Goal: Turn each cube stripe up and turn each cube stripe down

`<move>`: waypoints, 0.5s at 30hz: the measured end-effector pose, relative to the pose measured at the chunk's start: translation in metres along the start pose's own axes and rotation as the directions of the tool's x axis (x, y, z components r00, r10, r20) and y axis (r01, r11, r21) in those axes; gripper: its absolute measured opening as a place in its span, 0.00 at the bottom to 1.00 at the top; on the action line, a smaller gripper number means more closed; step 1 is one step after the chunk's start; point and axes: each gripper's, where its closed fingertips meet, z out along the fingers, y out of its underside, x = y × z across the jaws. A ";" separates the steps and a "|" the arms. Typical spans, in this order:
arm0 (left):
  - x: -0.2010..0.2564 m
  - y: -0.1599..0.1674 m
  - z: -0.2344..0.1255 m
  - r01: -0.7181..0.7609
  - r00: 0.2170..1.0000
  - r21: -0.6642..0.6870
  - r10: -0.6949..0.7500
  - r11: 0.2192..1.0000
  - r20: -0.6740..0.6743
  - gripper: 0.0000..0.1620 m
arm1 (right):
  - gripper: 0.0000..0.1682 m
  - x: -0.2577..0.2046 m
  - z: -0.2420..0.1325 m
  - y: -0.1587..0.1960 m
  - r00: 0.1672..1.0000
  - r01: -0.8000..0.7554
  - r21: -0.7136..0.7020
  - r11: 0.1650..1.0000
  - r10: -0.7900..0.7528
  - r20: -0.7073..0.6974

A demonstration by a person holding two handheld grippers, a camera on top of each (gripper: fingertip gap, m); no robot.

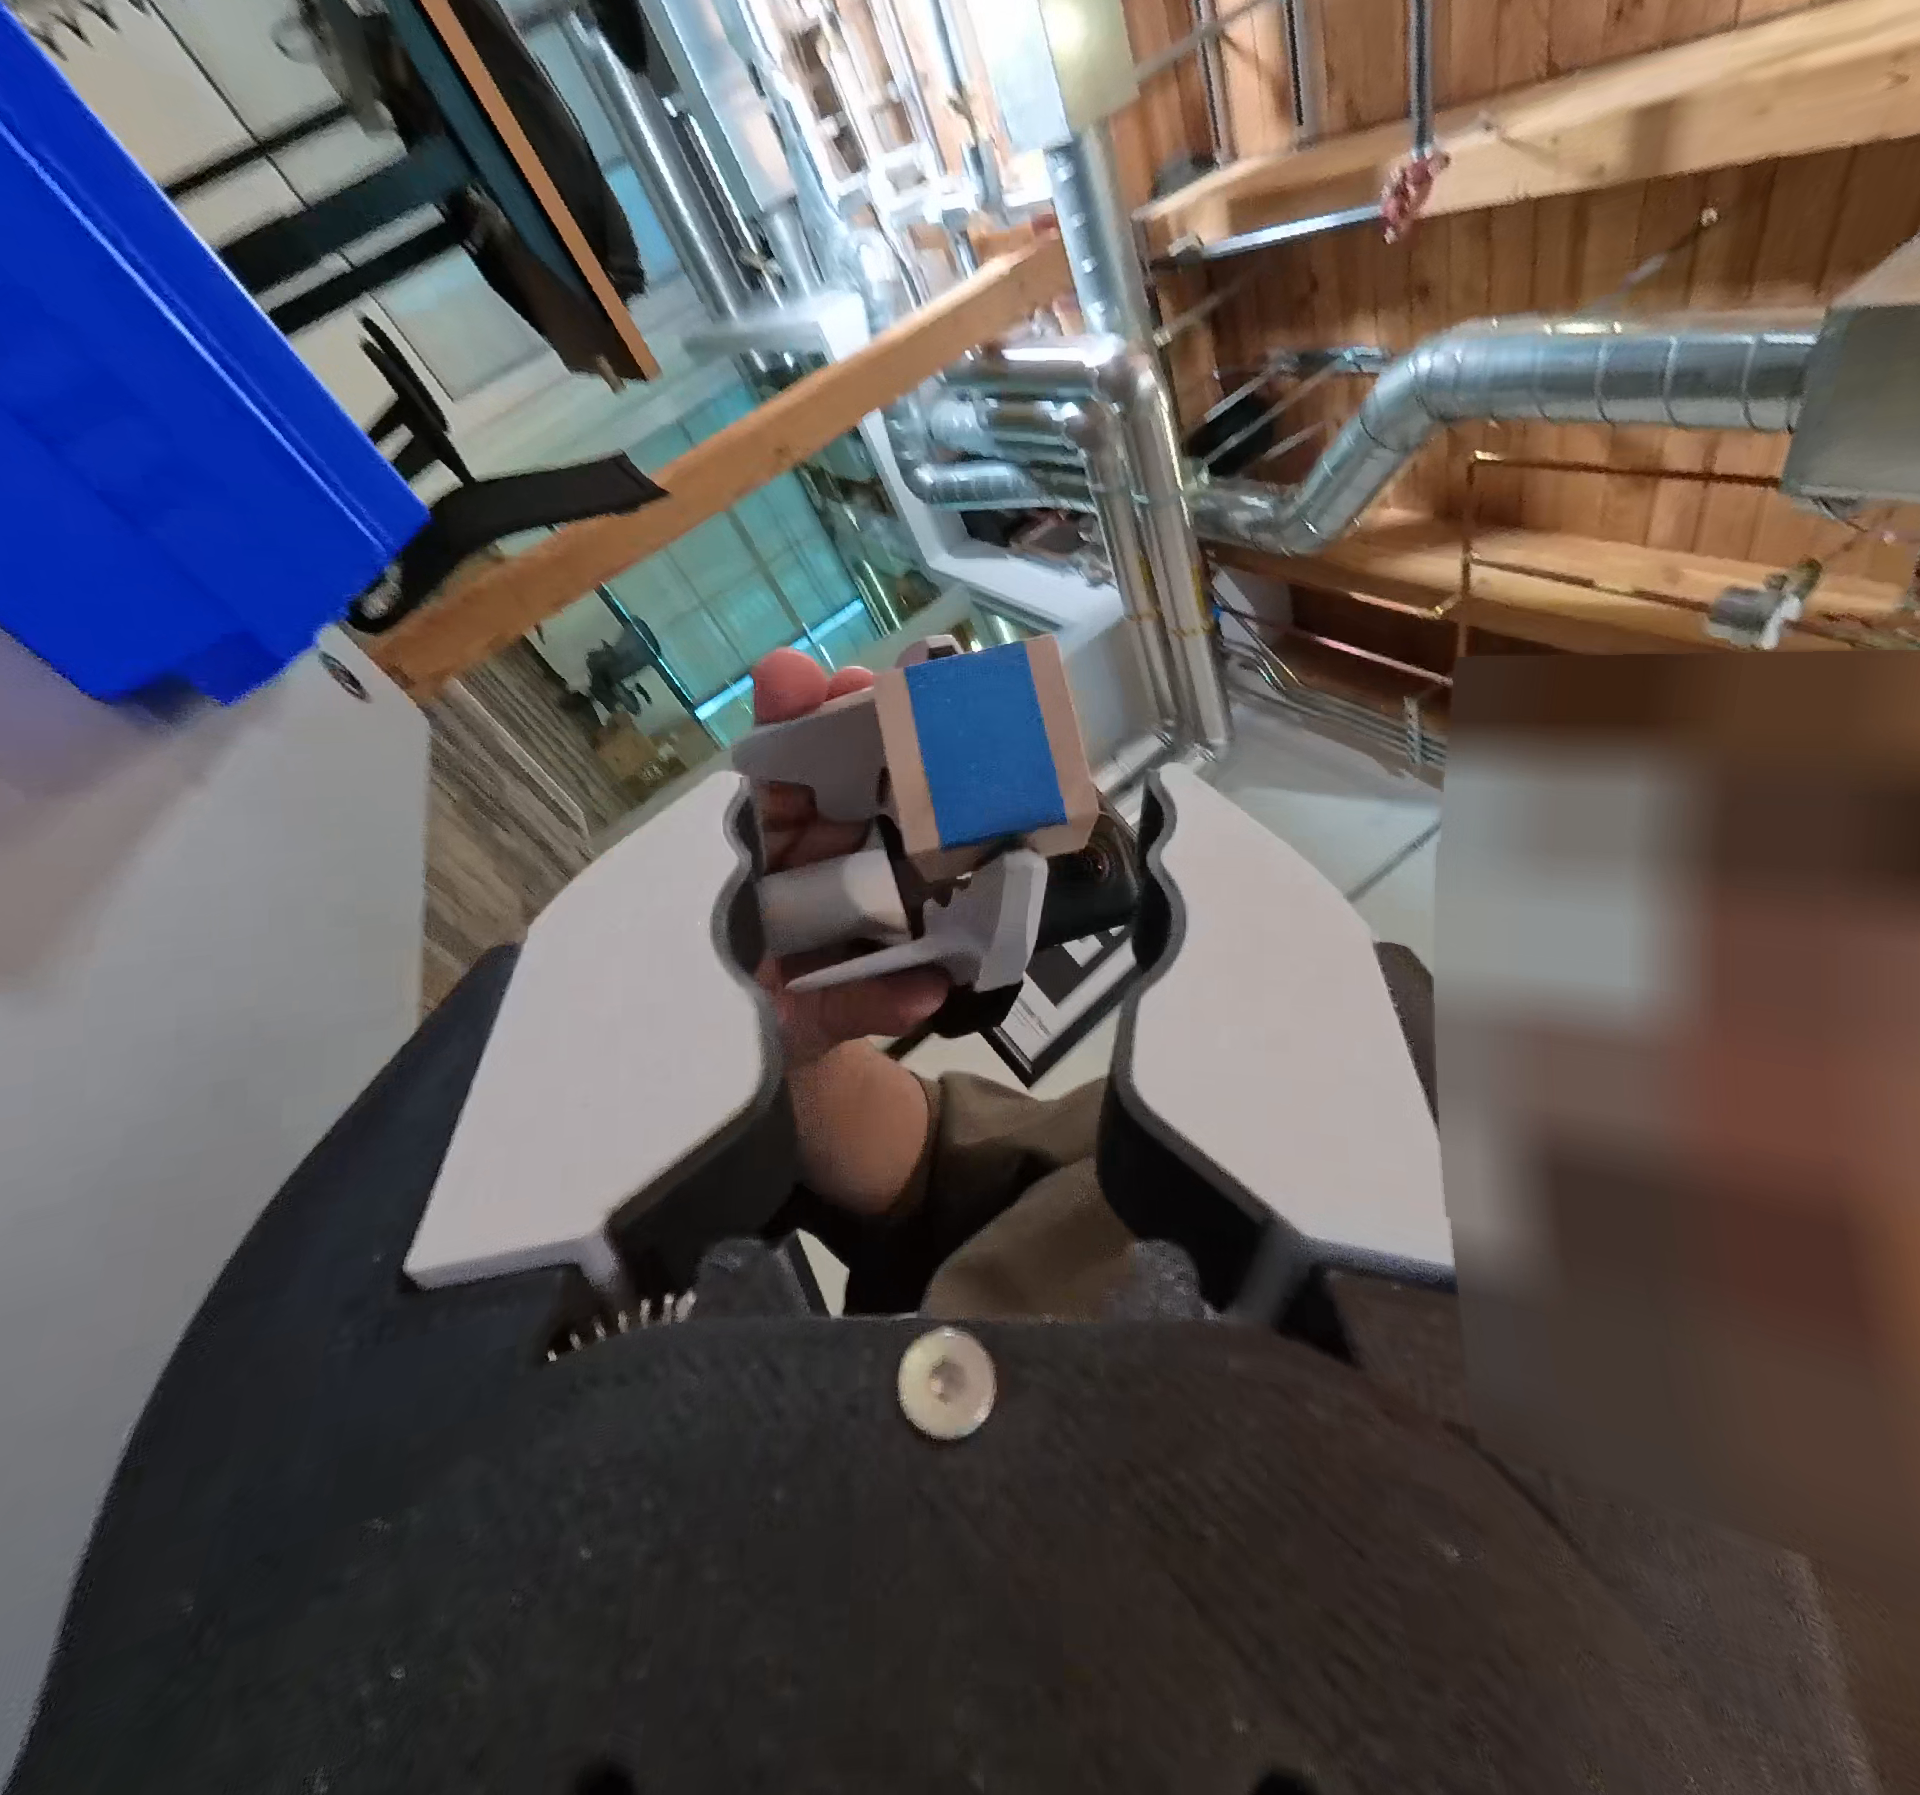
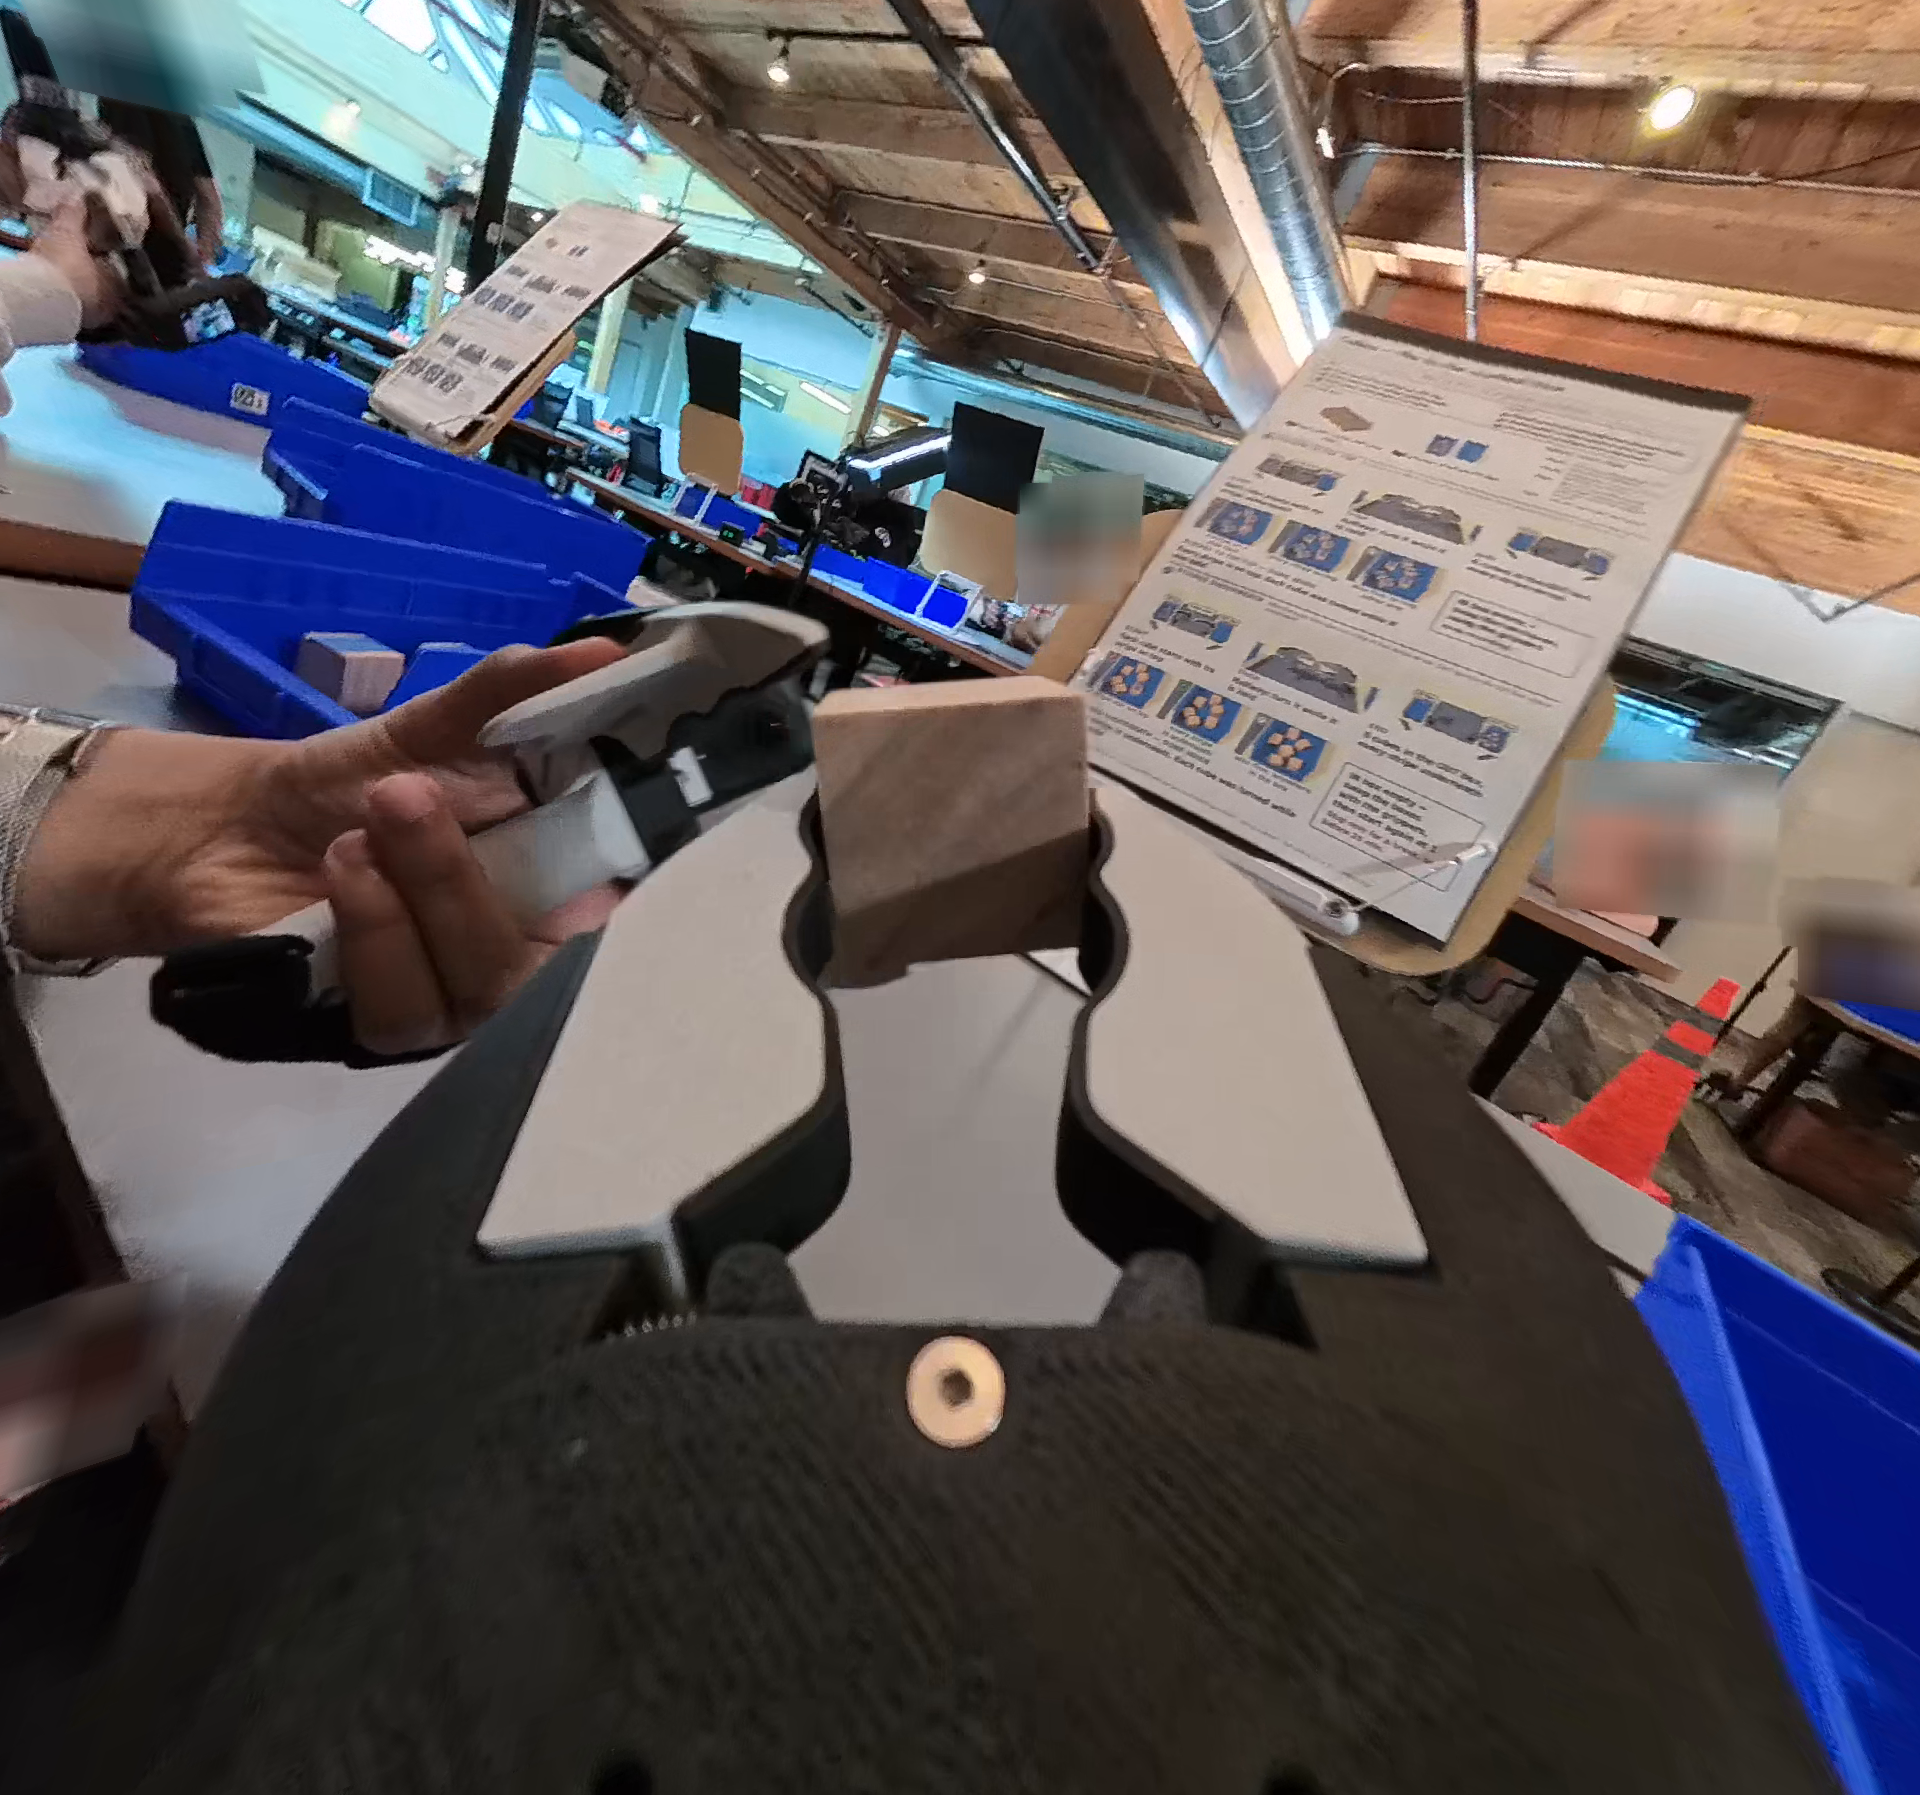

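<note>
A wooden cube [image 2: 945, 779] is clamped between the fingertips of my right gripper [image 2: 956, 820] and held up in the air. Only its plain wood faces show in the right wrist view. In the left wrist view the same cube [image 1: 982, 758] shows a face with a wide blue stripe, held by the right gripper [image 1: 935, 914] in a person's hand. My left gripper [image 1: 948, 800] is open and empty, its fingers [image 1: 623, 1018] wide apart and pointing at the striped face. In the right wrist view the left gripper [image 2: 707, 665] sits just left of the cube, not touching it.
A blue bin [image 2: 343, 592] with a few cubes [image 2: 353, 675] stands on the grey table [image 2: 208, 1122] at left, with more blue bins behind. Another blue bin [image 2: 1787, 1433] is at lower right. An instruction sheet on a stand [image 2: 1403, 623] is behind the cube. A blue bin [image 1: 156, 395] shows in the left wrist view.
</note>
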 end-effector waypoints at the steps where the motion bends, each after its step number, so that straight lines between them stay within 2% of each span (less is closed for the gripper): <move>1: -0.002 -0.004 -0.005 -0.011 1.000 0.019 0.011 1.000 0.018 0.44 | 0.27 0.008 -0.003 -0.001 1.000 -0.013 0.003 1.000 0.013 -0.023; 6: -0.015 -0.012 -0.033 -0.080 0.988 0.005 0.079 0.997 0.136 0.44 | 0.27 0.086 -0.026 0.007 0.969 -0.043 -0.012 0.999 0.039 -0.243; 10: -0.013 -0.025 -0.052 -0.115 0.980 0.084 0.099 0.990 0.172 0.41 | 0.27 0.181 -0.056 0.029 0.876 -0.036 -0.087 0.996 -0.011 -0.483; 12: -0.013 -0.027 -0.058 -0.117 0.978 0.106 0.095 0.987 0.187 0.41 | 0.27 0.230 -0.064 0.058 0.831 -0.079 -0.201 0.976 -0.047 -0.555; 15: -0.012 -0.028 -0.065 -0.133 0.971 0.131 0.102 0.982 0.216 0.42 | 0.28 0.284 -0.060 0.125 0.815 -0.240 -0.433 0.869 -0.062 -0.575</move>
